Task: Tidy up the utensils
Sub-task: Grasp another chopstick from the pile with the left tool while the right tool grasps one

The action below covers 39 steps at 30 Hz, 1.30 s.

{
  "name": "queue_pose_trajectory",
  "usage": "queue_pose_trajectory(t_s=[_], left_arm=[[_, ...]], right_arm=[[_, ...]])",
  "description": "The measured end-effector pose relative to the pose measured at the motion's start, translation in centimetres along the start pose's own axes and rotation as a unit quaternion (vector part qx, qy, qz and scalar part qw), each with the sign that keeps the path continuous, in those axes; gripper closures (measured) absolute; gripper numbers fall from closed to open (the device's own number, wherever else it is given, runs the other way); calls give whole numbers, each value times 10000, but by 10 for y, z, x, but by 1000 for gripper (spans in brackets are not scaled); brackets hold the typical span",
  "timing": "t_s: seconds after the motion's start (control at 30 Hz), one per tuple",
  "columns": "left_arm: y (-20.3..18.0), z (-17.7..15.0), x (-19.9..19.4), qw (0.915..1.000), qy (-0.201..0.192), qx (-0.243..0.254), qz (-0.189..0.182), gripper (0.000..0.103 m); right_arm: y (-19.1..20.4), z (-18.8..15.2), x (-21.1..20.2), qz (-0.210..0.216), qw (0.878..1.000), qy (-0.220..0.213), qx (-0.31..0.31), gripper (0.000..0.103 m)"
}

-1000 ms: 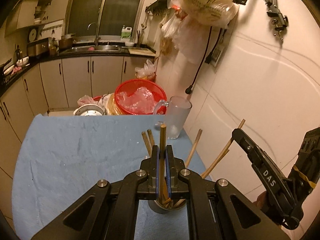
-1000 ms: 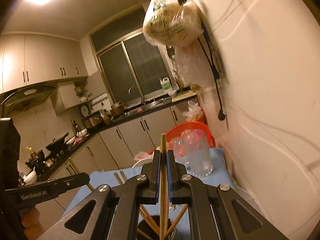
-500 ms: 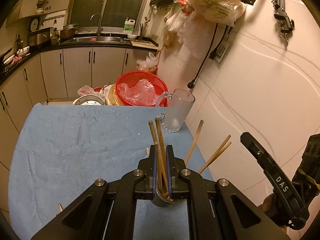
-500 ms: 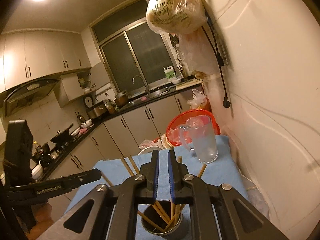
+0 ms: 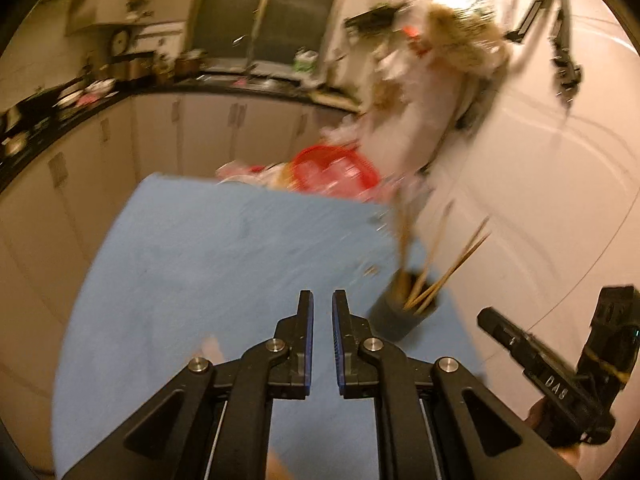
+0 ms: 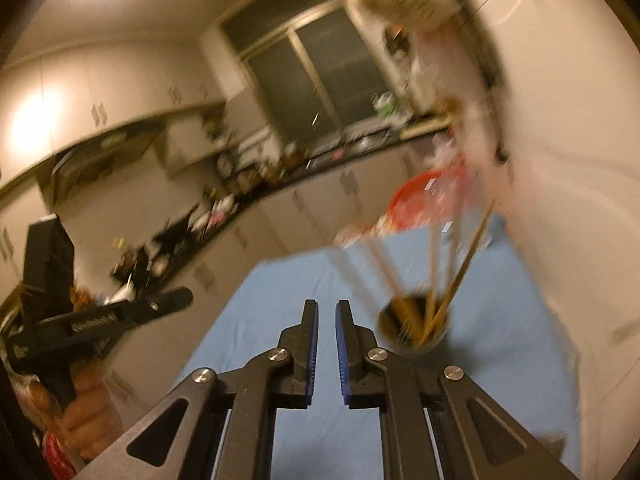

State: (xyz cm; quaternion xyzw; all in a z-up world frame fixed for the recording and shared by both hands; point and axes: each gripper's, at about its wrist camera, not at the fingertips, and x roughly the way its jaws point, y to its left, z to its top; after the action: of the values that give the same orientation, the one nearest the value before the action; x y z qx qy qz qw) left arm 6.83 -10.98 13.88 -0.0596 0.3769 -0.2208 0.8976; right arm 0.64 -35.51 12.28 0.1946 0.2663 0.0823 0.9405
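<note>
While both tools sit nearly closed with nothing between their pads, the left tool (image 5: 321, 308) and right tool (image 6: 326, 318) hover over the blue tabletop (image 5: 208, 264). The chopsticks (image 6: 436, 280) stand fanned out in the dark cup (image 5: 400, 320), at the tabletop's right side by the wall, off to the right of both tools. Risk: the sticks lean wide, so if you swing a tool past them you can catch one and tip the cup. Views are motion-blurred; I cannot tell whether any loose stick lies on the cloth.
</note>
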Motion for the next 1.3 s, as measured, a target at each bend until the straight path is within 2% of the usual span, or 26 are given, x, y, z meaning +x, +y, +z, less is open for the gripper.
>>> queue_pose_trajectory(t_s=[0.1,0.23,0.33,0.47,0.53,0.77,0.87,0.97,1.1,1.23,1.3], left_arm=[[44,-30,-8,9989,243,-327,224,95],[99,-61,-3,9923,628,-904,576,95],[122,-76,11,9861,999,-1198,567,95],[139,-90,43,9782,1377,-1477,477,95],[138,-91,62,9757,1524,-1541,328,95],[126,-84,119,9710,1854,-1494,218,95],[119,-80,131,9723,1800,-1366,599,95],[120,-80,145,9705,1882,-1391,572,95],[119,-76,150,9712,1850,-1333,699,93],[137,-83,134,9693,1774,-1418,946,93],[147,-88,124,9689,1719,-1401,1100,93]], right_arm=[[19,-25,17,118,9987,483,-116,92],[43,-52,56,239,9926,1178,-182,92],[49,-63,91,347,9852,1671,-145,92],[58,-74,142,285,9729,2290,-125,92],[58,-76,154,167,9711,2381,-84,92],[54,-74,163,23,9720,2346,-161,92],[45,-72,162,-32,9719,2351,-91,92],[41,-69,159,-30,9719,2352,-81,92],[43,-69,164,35,9704,2414,-120,92],[54,-70,174,122,9679,2496,-246,92],[65,-71,181,299,9649,2585,-348,92]])
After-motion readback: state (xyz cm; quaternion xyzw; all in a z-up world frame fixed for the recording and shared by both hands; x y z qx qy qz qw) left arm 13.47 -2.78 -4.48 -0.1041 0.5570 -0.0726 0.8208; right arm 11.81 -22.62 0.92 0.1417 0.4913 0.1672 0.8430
